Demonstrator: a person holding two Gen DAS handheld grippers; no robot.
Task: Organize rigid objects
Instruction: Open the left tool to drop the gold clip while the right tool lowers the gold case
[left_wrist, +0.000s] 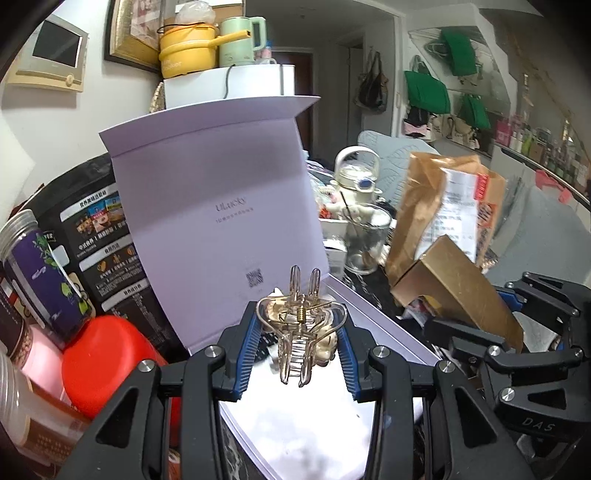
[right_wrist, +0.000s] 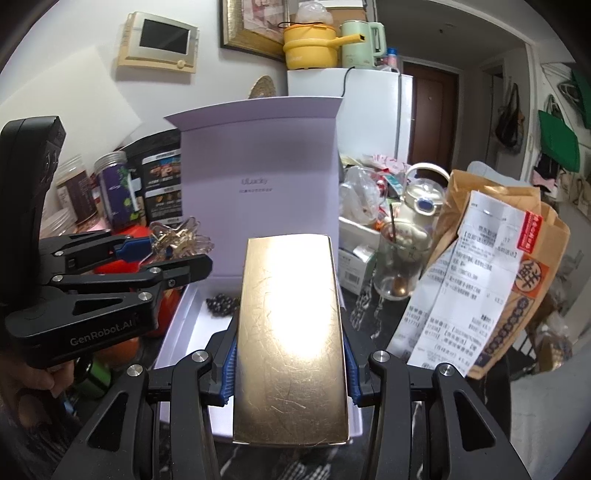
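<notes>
A clear, gold-tinted hair claw clip (left_wrist: 301, 328) sits between the blue pads of my left gripper (left_wrist: 300, 350), which is shut on it above the open pale lilac box (left_wrist: 221, 206). From the right wrist view the same clip (right_wrist: 177, 236) shows in the left gripper (right_wrist: 166, 254) at the left. My right gripper (right_wrist: 291, 354) is shut on a flat gold box (right_wrist: 291, 332), held over the white tray (right_wrist: 184, 317) of the lilac box. A dark bead string (right_wrist: 221, 304) lies in that tray. In the left wrist view the gold box (left_wrist: 461, 284) appears at the right.
The lilac lid (right_wrist: 258, 177) stands upright behind the tray. A red container (left_wrist: 107, 362), jars (left_wrist: 33, 266) and a black pouch (left_wrist: 99, 236) crowd the left. A glass cup (right_wrist: 400, 254), a cream bottle (right_wrist: 421, 199) and a brown paper bag with receipt (right_wrist: 491, 266) stand at the right.
</notes>
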